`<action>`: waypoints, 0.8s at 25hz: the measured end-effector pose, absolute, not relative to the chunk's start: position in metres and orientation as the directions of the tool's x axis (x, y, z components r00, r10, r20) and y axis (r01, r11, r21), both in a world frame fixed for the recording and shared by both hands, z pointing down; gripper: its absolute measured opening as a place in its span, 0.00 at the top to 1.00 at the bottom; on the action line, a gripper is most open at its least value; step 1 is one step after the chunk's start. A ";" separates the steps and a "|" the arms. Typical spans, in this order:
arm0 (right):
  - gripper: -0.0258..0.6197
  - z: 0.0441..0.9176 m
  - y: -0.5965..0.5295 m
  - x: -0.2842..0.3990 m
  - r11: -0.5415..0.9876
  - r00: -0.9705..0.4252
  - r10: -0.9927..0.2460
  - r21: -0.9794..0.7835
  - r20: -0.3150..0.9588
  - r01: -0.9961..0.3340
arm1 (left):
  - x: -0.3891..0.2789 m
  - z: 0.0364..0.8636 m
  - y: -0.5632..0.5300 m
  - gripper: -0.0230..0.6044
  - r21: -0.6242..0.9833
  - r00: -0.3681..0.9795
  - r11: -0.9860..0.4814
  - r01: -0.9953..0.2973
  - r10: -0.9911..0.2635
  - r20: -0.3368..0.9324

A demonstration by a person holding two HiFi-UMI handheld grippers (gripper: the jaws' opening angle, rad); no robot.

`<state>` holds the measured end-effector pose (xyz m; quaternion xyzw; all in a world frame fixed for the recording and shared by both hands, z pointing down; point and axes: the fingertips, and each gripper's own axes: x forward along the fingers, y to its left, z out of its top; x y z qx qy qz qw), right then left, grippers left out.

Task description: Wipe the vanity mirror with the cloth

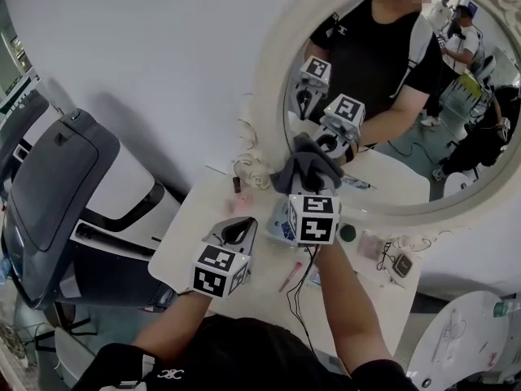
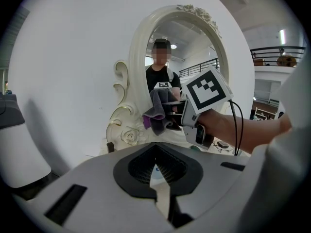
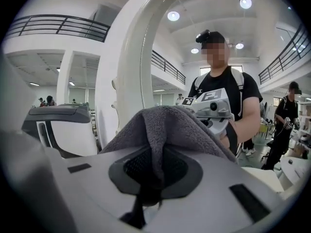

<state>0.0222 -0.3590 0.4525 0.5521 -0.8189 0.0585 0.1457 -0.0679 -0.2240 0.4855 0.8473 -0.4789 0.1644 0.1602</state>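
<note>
The right gripper [image 1: 305, 191] is raised at the far side of the white table [image 1: 189, 243], up by the lower left part of the vanity mirror [image 1: 407, 129]. Its jaws are clamped on a grey cloth [image 1: 308, 165], which bunches over the jaw tips and hangs down either side of them. In the right gripper view the fold of cloth [image 3: 165, 125] runs straight down into the hollow between the pressed-together jaws of the right gripper [image 3: 149, 178], and the cream mirror frame [image 3: 131, 67] rises just to the left. The cloth faces the glass near the frame's lower edge (whether it actually touches the glass cannot be made out), and the gripper's reflection sits close behind it.

The left gripper [image 1: 237, 233] is lower and nearer, over the table's left part, well apart from the mirror. Its own view shows its jaws [image 2: 156, 177] brought together with nothing between them.

On the table to the right of the right arm lie a small green round thing [image 1: 348, 233] and a pink stick [image 1: 291, 277]. A grey and white chair [image 1: 57, 186] stands left of the table.
</note>
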 end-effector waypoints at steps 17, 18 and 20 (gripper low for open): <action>0.90 0.507 -0.333 0.118 0.277 -0.266 -0.871 -0.033 0.412 -0.960 | -0.015 0.477 -0.226 0.95 0.085 0.576 -0.601 -0.795 -0.703 0.418; 0.90 0.508 -0.330 0.129 0.257 -0.246 -0.874 -0.032 0.418 -0.966 | -0.010 0.477 -0.225 0.95 0.086 0.586 -0.611 -0.787 -0.695 0.417; 0.90 0.509 -0.325 0.149 0.219 -0.208 -0.879 -0.023 0.430 -0.975 | 0.002 0.477 -0.223 0.95 0.088 0.606 -0.633 -0.769 -0.679 0.414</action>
